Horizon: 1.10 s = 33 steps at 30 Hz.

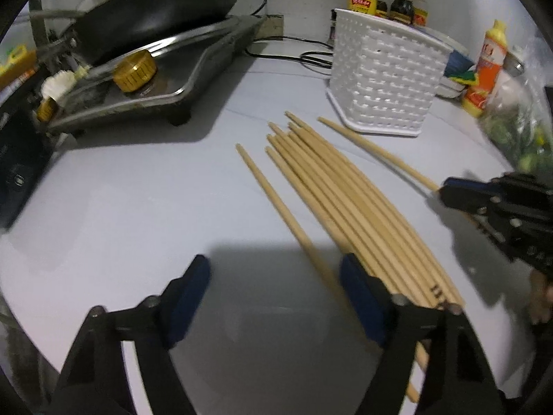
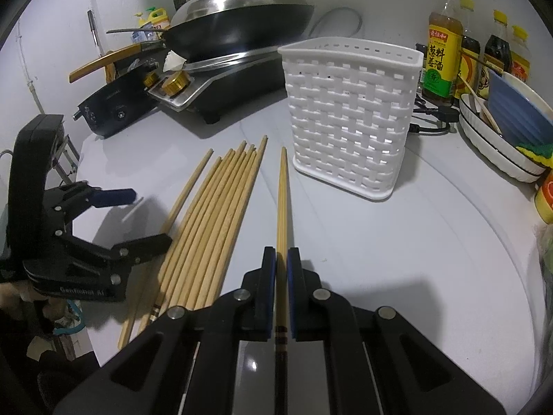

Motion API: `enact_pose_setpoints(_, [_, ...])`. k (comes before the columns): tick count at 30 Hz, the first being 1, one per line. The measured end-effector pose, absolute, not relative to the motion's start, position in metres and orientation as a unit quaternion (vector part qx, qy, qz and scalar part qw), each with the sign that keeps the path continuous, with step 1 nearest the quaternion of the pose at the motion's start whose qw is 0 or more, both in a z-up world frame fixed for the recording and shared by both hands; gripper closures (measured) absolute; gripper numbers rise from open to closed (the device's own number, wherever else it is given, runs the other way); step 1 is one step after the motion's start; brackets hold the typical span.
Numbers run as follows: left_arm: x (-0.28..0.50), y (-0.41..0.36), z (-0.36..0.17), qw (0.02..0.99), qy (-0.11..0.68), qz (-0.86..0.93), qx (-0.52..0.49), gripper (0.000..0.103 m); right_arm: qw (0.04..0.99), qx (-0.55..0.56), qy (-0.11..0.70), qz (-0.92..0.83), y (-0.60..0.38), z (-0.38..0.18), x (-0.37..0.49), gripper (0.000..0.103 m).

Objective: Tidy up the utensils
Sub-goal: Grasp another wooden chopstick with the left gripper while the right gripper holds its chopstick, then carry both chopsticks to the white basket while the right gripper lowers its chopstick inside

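Several wooden chopsticks (image 1: 349,200) lie side by side on the white counter; they also show in the right wrist view (image 2: 214,221). My right gripper (image 2: 281,259) is shut on one chopstick (image 2: 282,204) whose tip points toward the white woven utensil basket (image 2: 349,117). In the left wrist view the right gripper (image 1: 449,193) holds that chopstick (image 1: 376,154) near the basket (image 1: 387,79). My left gripper (image 1: 276,276) is open and empty, its right finger (image 1: 359,294) over the bundle's near end. It also shows in the right wrist view (image 2: 138,214).
A stove with a lidded black wok (image 2: 242,14) stands at the back left. Sauce bottles (image 2: 446,48) and stacked dishes (image 2: 504,131) sit at the back right. A power cord (image 1: 304,58) runs behind the basket. A yellow bottle (image 1: 487,69) stands right of the basket.
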<state>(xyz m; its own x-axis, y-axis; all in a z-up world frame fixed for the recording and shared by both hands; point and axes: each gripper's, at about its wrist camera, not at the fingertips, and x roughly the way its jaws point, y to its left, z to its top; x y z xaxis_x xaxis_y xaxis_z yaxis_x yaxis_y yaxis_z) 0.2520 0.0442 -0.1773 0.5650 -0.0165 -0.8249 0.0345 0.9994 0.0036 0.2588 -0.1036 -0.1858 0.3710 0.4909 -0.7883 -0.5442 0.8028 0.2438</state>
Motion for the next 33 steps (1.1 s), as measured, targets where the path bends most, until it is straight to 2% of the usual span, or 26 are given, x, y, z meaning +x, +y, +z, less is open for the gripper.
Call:
enact_pose_setpoints(3, [0.252,0.045,-0.176,0.885,0.464,-0.024,0.014,0.048,0.823,-0.035,0.473,0.313,-0.099,-0.19,0.261,0.097])
enact_pose_setpoints(5, [0.253,0.048,-0.173,0.886,0.463,-0.025,0.015,0.072,0.821,-0.043,0.476,0.312,-0.095,-0.191,0.263,0.097])
enact_pose_setpoints(7, [0.256,0.052,-0.172,0.885,0.464,-0.026,0.013,0.082,0.818,-0.05,0.48,0.312,-0.089,-0.193,0.264,0.097])
enact_pose_setpoints(9, [0.256,0.054,-0.171,0.886,0.463,-0.031,0.012,0.086,0.821,-0.067,0.482,0.299,-0.082,-0.195,0.267,0.095])
enact_pose_setpoints(10, [0.256,0.054,-0.171,0.886,0.462,-0.033,0.012,0.09,0.823,-0.075,0.482,0.293,-0.079,-0.194,0.268,0.088])
enact_pose_setpoints(12, [0.257,0.055,-0.171,0.886,0.462,-0.038,0.009,0.091,0.826,-0.098,0.476,0.285,-0.07,-0.195,0.269,0.078])
enact_pose_setpoints(15, [0.255,0.057,-0.171,0.887,0.46,-0.049,-0.004,0.097,0.826,-0.105,0.471,0.291,-0.06,-0.196,0.273,0.078])
enact_pose_setpoints(16, [0.254,0.058,-0.171,0.886,0.46,-0.053,-0.013,0.098,0.826,-0.106,0.471,0.291,-0.058,-0.196,0.274,0.08])
enact_pose_setpoints(17, [0.252,0.06,-0.171,0.886,0.459,-0.059,-0.024,0.098,0.824,-0.108,0.473,0.293,-0.055,-0.195,0.277,0.086])
enact_pose_setpoints(18, [0.25,0.062,-0.171,0.886,0.458,-0.064,-0.032,0.098,0.823,-0.108,0.475,0.294,-0.054,-0.195,0.278,0.097])
enact_pose_setpoints(25, [0.231,0.072,-0.156,0.899,0.428,-0.068,-0.065,0.098,0.819,-0.083,0.474,0.312,-0.058,-0.178,0.277,0.097])
enact_pose_setpoints(33, [0.22,0.075,-0.11,0.923,0.369,-0.08,-0.069,0.098,0.853,-0.015,0.401,0.333,-0.081,-0.094,0.282,0.097])
